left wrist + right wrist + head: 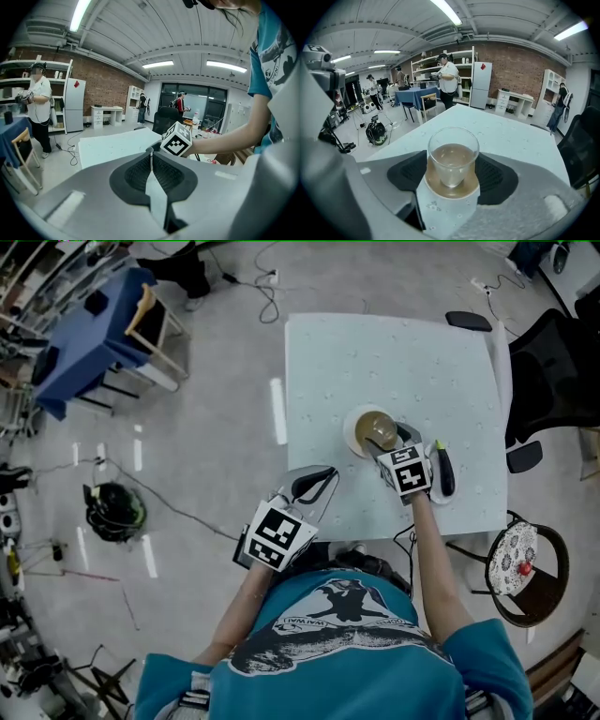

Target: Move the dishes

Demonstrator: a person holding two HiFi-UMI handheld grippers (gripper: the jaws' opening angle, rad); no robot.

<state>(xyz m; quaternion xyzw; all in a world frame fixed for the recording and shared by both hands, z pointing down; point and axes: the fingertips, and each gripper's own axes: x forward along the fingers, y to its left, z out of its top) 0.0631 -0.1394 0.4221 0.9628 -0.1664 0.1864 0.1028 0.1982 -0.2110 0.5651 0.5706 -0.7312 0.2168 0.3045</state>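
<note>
- The glass [378, 427] stands upright on a round brown saucer [356, 434], toward the near side of the pale desk [422, 362].
- In the head view the glass lies at about 11 o'clock from the right claw [389, 448], just beside its tips.
- In the right gripper view the right claw is released. Its two dark pads stand wide at 9 and 3 o'clock of the glass, with a gap showing on each side, so nothing is gripped yet.
- The glass's long axis is vertical and it seems partly filled, while the claw slants down at it. A closing grip would likely need to meet the wall squarely, above the saucer's rim.
- The left claw [323, 479] is clenched on nothing. It hangs at about 8 o'clock from the glass, by the desk's near left corner and well apart from the saucer.
- The right hand is plainly the nearer one for this pick.
</note>
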